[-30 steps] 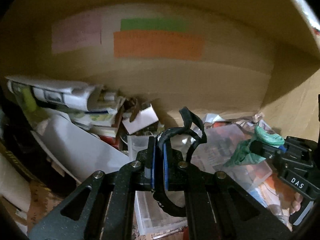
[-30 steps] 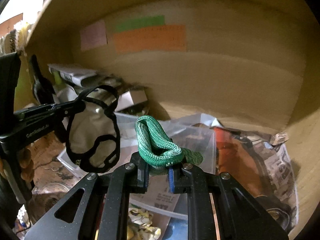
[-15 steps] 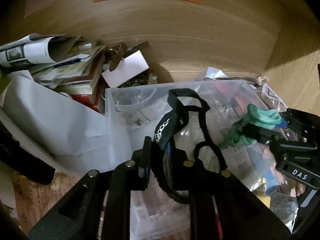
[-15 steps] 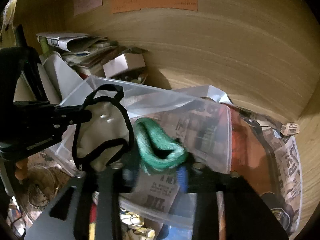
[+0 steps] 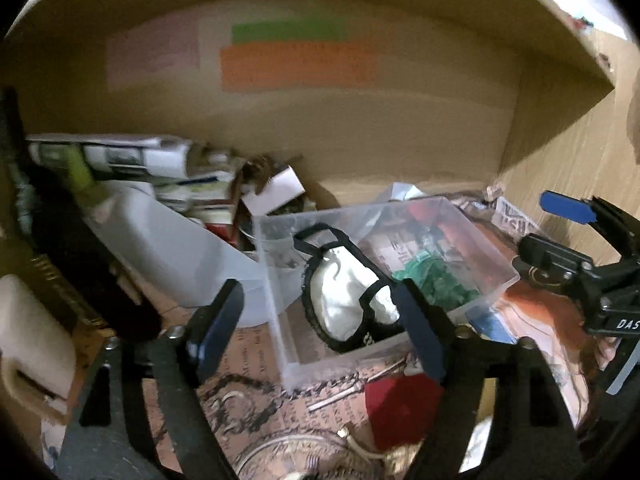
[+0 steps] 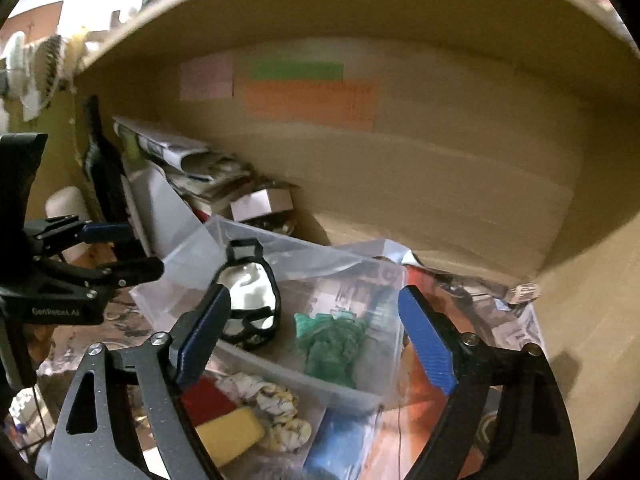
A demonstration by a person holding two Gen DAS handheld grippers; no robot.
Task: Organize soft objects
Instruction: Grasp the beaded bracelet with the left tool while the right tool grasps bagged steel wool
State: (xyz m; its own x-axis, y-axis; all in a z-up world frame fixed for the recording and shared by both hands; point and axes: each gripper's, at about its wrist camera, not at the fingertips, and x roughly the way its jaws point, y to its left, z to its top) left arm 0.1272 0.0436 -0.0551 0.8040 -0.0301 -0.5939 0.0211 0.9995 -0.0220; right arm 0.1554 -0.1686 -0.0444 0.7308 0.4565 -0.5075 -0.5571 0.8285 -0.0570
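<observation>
A clear plastic box (image 5: 496, 258) (image 6: 360, 394) stands on the shelf floor. Inside it lie a white cloth pouch with black trim (image 5: 348, 300) (image 6: 250, 296) and a green knitted piece (image 5: 436, 282) (image 6: 332, 342). My left gripper (image 5: 320, 328) is open and empty, just in front of the box over the pouch; it also shows in the right wrist view (image 6: 120, 250). My right gripper (image 6: 312, 340) is open and empty, above the box's near side; it also shows at the right of the left wrist view (image 5: 560, 232).
A yellow sponge (image 6: 230, 434), a red block (image 5: 400, 408) (image 6: 206, 400), a white-and-yellow cloth (image 6: 276, 404) and a blue item (image 6: 340, 444) lie in front of the box. Papers and small boxes (image 5: 168, 176) pile up at left. Wooden walls enclose the back and right.
Both grippers opened and pulled back. The pouch left my left gripper and the green knitted piece left my right gripper; both now lie in the clear box.
</observation>
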